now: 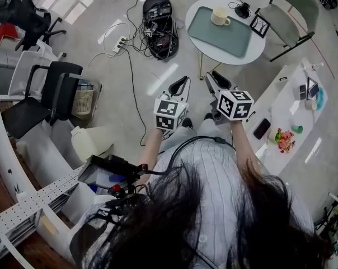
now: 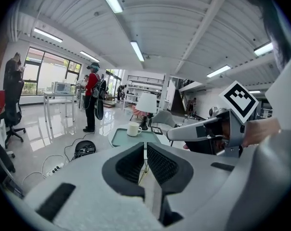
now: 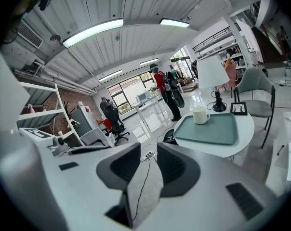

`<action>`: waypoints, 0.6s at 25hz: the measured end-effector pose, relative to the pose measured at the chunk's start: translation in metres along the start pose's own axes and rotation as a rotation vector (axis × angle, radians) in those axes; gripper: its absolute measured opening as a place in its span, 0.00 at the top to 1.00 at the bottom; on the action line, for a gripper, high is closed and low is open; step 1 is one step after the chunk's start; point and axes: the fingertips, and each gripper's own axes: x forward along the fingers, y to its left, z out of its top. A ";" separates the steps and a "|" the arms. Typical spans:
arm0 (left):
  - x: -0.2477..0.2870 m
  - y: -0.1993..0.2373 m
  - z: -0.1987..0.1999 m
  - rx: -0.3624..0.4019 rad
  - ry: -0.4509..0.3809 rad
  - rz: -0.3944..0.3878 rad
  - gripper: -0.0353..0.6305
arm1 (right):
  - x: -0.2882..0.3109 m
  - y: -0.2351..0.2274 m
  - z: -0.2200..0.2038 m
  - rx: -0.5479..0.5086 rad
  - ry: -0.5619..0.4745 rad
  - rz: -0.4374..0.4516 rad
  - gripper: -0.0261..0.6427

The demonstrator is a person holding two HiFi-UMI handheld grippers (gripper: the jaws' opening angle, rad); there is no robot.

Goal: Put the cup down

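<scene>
A cream cup [image 1: 219, 17] stands upright on a grey-green tray [image 1: 236, 41] on the small round white table [image 1: 205, 45]. Neither gripper is near it. Both are held close to the person's body, well short of the table, with their jaws pointing toward it. My left gripper [image 1: 184, 82] has its jaws nearly touching, with nothing between them. The jaws of my right gripper [image 1: 212, 78] have a small gap and hold nothing. The left gripper view shows the cup [image 2: 133, 129] far ahead, beyond the left gripper [image 2: 145, 154]. The right gripper view has the cup [image 3: 200, 114] on the tray [image 3: 222, 131], past the right gripper [image 3: 148, 165].
A black bag and tangled cables [image 1: 158, 24] lie on the floor left of the table. A grey chair [image 1: 295, 15] stands behind it. A white side table [image 1: 292, 114] with small items is at the right. Black chairs [image 1: 46, 94] and a bin [image 1: 84, 101] stand at the left. A person in red [image 2: 91, 100] stands far off.
</scene>
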 end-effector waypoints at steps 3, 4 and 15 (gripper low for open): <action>0.000 -0.008 0.002 0.018 -0.004 -0.005 0.92 | -0.008 -0.004 -0.001 -0.003 -0.001 -0.007 0.78; 0.000 -0.010 0.001 0.017 -0.003 -0.007 0.92 | -0.011 -0.005 -0.002 -0.003 -0.002 -0.010 0.78; 0.001 -0.069 -0.008 -0.001 0.005 -0.033 0.92 | -0.074 -0.020 -0.019 0.014 -0.018 -0.017 0.82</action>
